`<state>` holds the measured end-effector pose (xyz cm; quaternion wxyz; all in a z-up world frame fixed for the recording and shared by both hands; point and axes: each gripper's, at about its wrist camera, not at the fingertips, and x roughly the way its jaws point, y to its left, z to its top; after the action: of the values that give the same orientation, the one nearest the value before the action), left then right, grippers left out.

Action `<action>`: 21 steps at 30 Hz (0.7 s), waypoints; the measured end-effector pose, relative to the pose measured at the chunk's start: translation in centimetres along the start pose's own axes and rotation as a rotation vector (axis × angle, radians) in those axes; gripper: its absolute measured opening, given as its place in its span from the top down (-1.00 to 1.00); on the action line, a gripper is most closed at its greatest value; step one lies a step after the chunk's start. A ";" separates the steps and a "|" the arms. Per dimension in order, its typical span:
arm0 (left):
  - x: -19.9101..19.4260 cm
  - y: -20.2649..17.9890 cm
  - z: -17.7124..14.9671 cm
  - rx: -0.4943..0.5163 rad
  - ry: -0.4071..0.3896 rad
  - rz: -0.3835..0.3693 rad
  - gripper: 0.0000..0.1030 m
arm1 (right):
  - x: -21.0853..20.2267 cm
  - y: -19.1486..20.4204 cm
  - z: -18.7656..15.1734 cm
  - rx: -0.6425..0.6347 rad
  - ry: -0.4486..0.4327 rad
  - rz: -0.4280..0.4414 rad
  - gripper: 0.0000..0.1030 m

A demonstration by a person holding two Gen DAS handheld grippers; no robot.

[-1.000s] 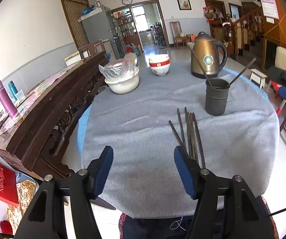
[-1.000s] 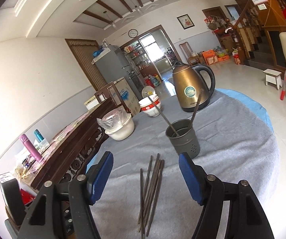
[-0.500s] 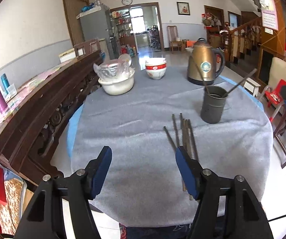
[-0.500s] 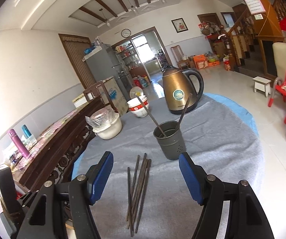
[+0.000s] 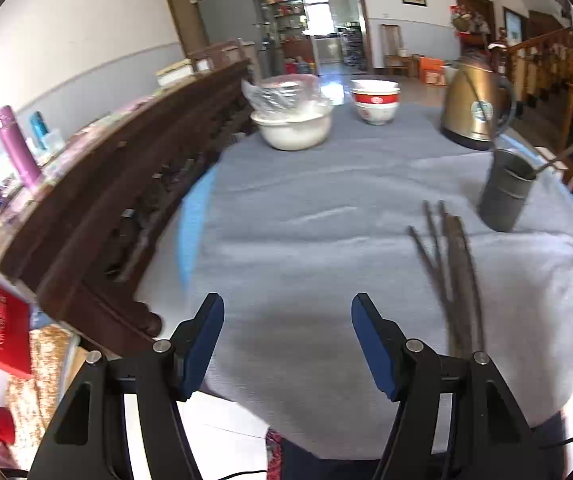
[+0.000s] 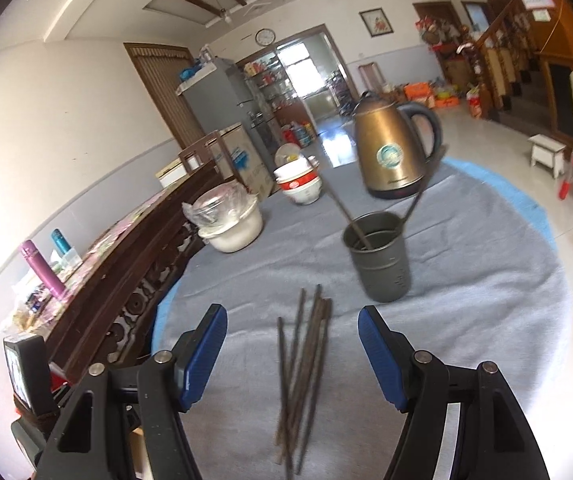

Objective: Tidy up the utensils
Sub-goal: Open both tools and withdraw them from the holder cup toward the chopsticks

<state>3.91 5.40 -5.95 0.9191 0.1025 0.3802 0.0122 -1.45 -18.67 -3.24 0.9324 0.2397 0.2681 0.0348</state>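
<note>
Two chopsticks (image 6: 342, 210) already stand in the dark holder (image 6: 380, 256) toward the far right of the surface (image 6: 486, 280), but a loose bundle of chopsticks (image 6: 304, 364) lies flat just in front of it, so most of the sorting looks undone. The right hand-held gripper (image 6: 292, 344) hangs over the bundle with jaws apart and empty, and the left hand-held gripper (image 5: 288, 340), also spread and empty, sits to the bundle's left.

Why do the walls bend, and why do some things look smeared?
Both views: fisheye lenses bow the walls. Left wrist view: motion blur smears the chopsticks and holder. Right wrist view: the chopsticks blur, and window glare whitens the floor behind the kettle.
</note>
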 end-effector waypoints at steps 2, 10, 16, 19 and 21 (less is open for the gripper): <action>-0.3 0.5 0.0 -0.004 -0.009 0.035 -0.30 | 1.2 0.2 -0.2 0.005 0.025 0.032 -0.39; 0.1 -1.0 1.0 0.000 0.020 0.077 -0.30 | 2.5 -0.6 -1.4 -0.021 0.092 0.065 -0.39; -0.2 -3.9 2.6 0.048 -0.012 0.025 -0.31 | 0.5 -3.8 -0.7 0.010 0.064 0.013 -0.39; -0.2 -5.1 3.1 0.057 -0.009 -0.017 -0.31 | -0.3 -4.9 -0.2 0.027 0.051 -0.009 -0.39; -0.2 -5.7 3.3 0.069 -0.013 -0.032 -0.31 | -0.5 -5.2 -0.1 0.030 0.046 -0.021 -0.33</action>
<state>5.78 -0.81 -4.63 0.9176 0.1284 0.3759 -0.0163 -2.31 -23.35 -5.50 0.9227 0.2502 0.2922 0.0264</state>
